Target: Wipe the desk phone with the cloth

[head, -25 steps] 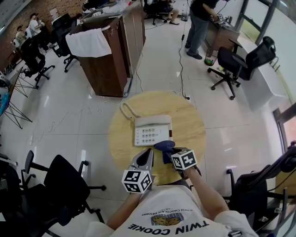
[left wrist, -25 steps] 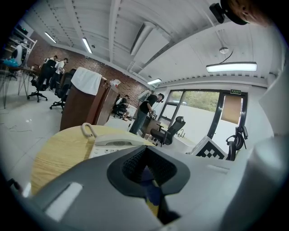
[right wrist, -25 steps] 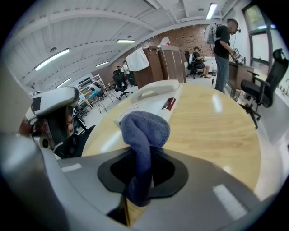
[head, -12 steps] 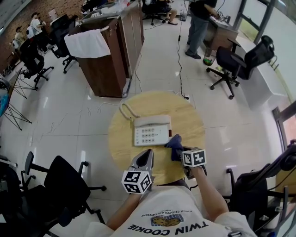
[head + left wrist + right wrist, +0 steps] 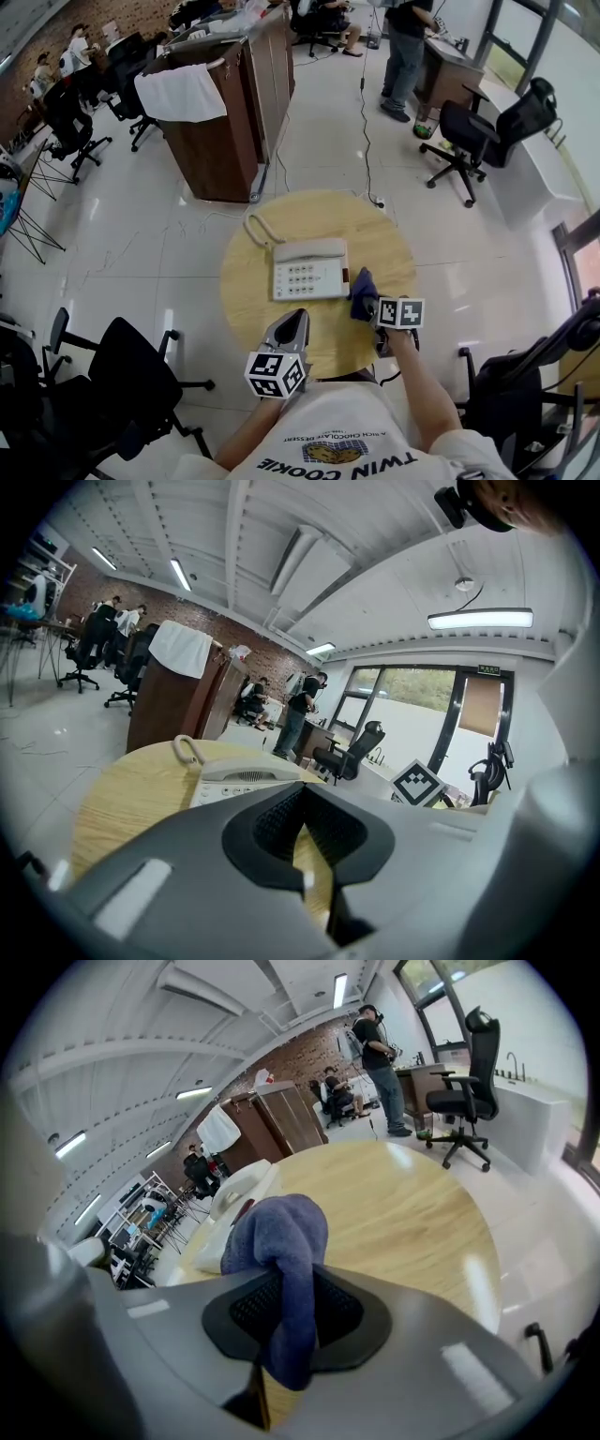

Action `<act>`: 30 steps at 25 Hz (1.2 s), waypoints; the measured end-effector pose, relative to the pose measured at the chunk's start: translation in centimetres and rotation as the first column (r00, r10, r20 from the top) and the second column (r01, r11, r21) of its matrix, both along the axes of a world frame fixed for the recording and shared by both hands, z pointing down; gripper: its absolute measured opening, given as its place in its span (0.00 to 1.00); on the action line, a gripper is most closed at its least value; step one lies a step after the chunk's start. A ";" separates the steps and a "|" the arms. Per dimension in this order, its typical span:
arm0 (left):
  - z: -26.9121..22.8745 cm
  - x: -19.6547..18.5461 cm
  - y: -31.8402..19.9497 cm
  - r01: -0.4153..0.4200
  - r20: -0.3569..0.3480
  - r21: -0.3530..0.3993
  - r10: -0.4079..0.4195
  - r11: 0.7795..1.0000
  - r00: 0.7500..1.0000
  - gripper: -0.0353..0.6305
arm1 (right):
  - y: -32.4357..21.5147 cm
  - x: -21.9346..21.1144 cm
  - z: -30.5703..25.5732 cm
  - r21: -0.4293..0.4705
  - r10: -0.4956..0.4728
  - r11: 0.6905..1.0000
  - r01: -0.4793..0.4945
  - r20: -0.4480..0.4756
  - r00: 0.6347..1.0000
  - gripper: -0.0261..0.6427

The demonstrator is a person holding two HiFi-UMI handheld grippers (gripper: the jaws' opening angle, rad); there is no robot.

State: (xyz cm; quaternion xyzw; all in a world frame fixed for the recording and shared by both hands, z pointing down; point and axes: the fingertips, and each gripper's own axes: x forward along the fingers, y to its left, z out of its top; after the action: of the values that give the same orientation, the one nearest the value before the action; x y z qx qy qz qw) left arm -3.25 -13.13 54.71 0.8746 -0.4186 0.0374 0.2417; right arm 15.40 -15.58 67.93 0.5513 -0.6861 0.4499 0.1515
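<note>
Cloth (image 5: 361, 282), one, pinched by right gripper (image 5: 368, 302) fingers beside one desk phone (image 5: 309, 269); left gripper (image 5: 300, 317) fingers pressed together.

Open office, swivel chairs (image 5: 466, 125), wooden desks (image 5: 439, 66), brick wall (image 5: 117, 13)

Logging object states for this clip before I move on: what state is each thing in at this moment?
desk phone: flat on the round table, handset on its cradle.
cloth: bunched, pinched between jaws, beside the phone's right edge in the head view.
right gripper: shut on the cloth.
left gripper: shut, nothing between its jaws, apart from the phone.
</note>
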 end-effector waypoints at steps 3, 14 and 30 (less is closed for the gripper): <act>0.0 0.1 -0.2 0.003 -0.001 0.001 -0.003 1.000 1.000 0.04 | -1.2 -0.2 -0.1 0.007 -0.024 1.000 0.024 -0.019 1.000 0.14; 0.0 1.0 -1.1 0.020 0.002 -0.018 -0.020 1.000 1.000 0.04 | -4.4 0.5 -0.2 -0.002 -0.078 0.997 0.078 -0.069 0.995 0.14; 0.0 1.5 -2.2 0.063 -0.005 -0.061 -0.064 0.996 0.998 0.04 | -7.6 1.6 -0.2 -0.037 -0.126 0.992 0.123 -0.103 0.987 0.14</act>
State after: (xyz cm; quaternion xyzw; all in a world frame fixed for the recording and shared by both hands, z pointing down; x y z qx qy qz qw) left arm -1.72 -15.29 54.73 0.8532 -0.4440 0.0396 0.2709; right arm 17.05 -23.22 67.76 0.5279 -0.7034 0.4203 0.2234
